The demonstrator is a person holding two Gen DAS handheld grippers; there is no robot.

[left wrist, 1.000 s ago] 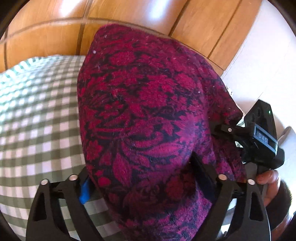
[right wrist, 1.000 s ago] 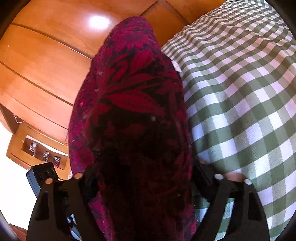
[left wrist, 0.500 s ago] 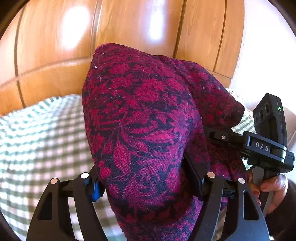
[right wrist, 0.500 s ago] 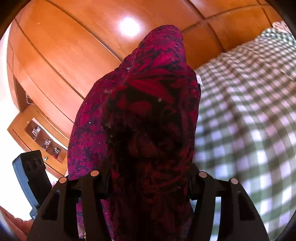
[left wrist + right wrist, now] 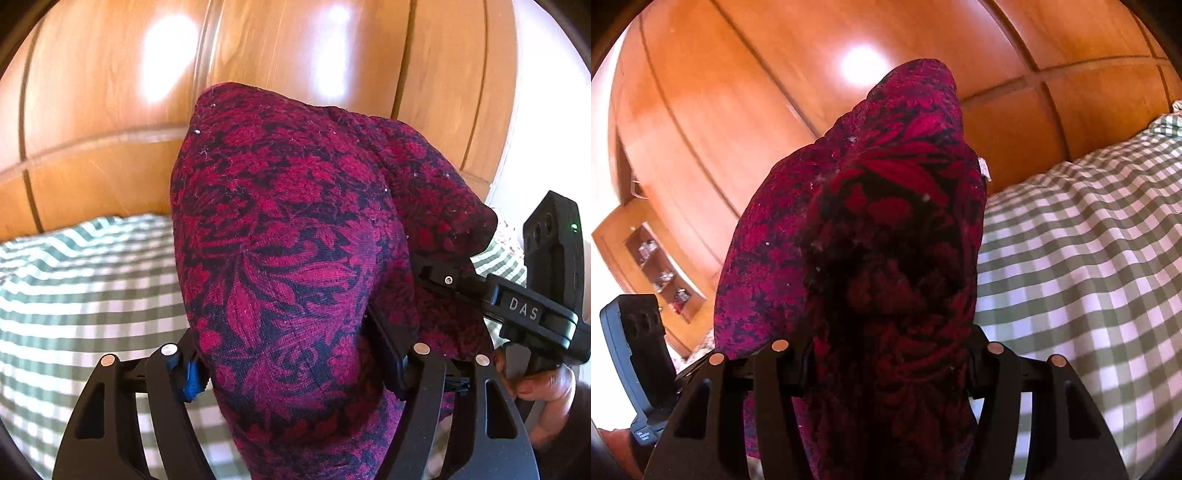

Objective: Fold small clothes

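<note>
1. Above the bed (image 5: pixel 74 288), we are holding the garment (image 5: pixel 288 258) in both grippers, off the checked cover, with wooden panels (image 5: pixel 110 110) behind at 12 o'clock.
2. We are clamping the left gripper (image 5: pixel 291 365) on a thick bunch of it, jaws pressing from 9 and 3 o'clock.
3. We are clamping the right gripper (image 5: pixel 886 354) on another bunch likewise; in the left view it is sitting at 3 o'clock, just beside, a hand (image 5: pixel 543 391) on its grip.
4. We are judging that the bunched grips could fold crooked: edges are hidden, so layers may land uneven or slip out.
5. The garment is looking soft and knitted, crimson with dark floral patterning, lightly linted, and is humping up past both sets of jaws.
</note>
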